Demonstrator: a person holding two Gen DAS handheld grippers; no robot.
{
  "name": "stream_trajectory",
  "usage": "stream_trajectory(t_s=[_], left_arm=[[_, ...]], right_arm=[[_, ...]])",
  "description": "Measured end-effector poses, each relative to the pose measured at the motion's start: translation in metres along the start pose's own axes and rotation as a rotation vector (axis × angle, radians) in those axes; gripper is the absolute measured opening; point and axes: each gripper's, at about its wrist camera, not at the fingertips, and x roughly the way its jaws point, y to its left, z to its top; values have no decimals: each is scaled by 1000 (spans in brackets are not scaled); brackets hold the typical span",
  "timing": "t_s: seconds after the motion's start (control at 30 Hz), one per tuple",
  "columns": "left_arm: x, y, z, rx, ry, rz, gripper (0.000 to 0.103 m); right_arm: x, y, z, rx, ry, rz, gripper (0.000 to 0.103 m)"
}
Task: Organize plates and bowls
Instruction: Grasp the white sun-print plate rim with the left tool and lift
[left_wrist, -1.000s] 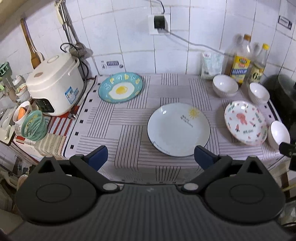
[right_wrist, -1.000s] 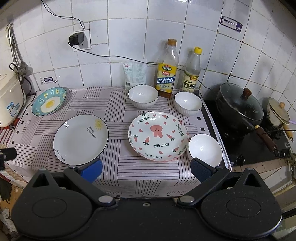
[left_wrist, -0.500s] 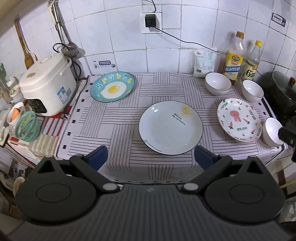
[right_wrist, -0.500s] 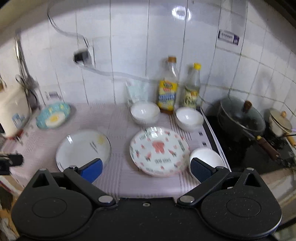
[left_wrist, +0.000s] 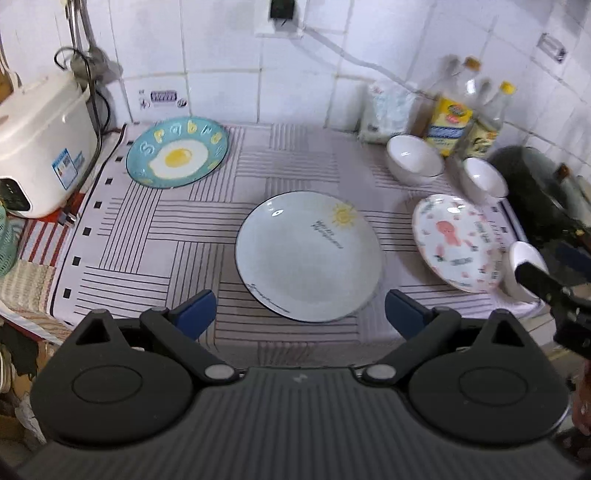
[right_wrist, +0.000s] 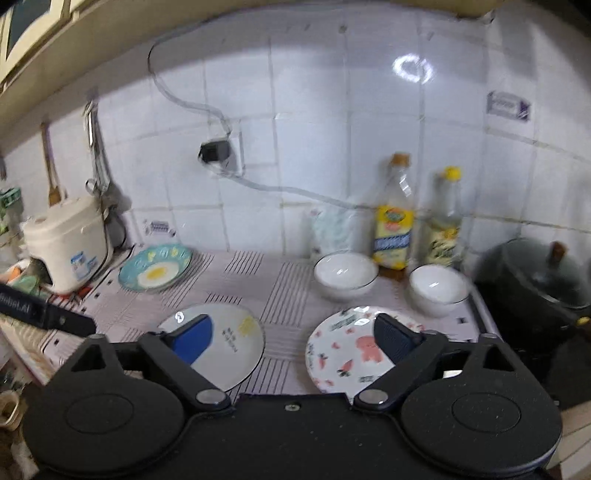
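Now my left tool gapes wide and empty above the worktop's front edge, just short of the sun plate lying mid-worktop. My right tool, jaws just narrowing yet wide with nothing gripped, hangs over the pink-patterned plate toward the right edge, three white bowls nearby.

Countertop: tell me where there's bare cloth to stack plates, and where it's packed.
Free: the striped cloth between the egg plate and the sun plate, down to the front edge. Crowded: the right end, where the rabbit plate, three bowls and the bottles cluster.
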Motion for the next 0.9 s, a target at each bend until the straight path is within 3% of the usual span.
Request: stream_trajectory(t_s=[0.13, 0.27, 0.47, 0.53, 0.57, 0.73, 0.8, 0.9], left_arm=[[53, 15, 2, -23, 46, 14, 92], [104, 29, -6, -71, 141, -28, 91], [151, 37, -8, -62, 161, -10, 89], [160, 42, -8, -64, 155, -15, 72], [165, 43, -8, -65, 158, -23, 69], [180, 55, -11, -106, 163, -34, 55], [183, 58, -12, -86, 161, -46, 54], [183, 61, -11, -66, 144, -26, 48]], right_arm=[[44, 1, -16, 21, 45, 86, 88], [94, 6, -44, 128, 116, 190, 82], [152, 24, -75, 111, 203, 207, 78], [164, 23, -80, 139, 214, 220, 73], [171, 23, -82, 151, 218, 226, 71], [196, 22, -95, 177, 231, 231, 43], [201, 23, -98, 170, 218, 214, 36], [205, 18, -101, 209, 205, 196, 35]])
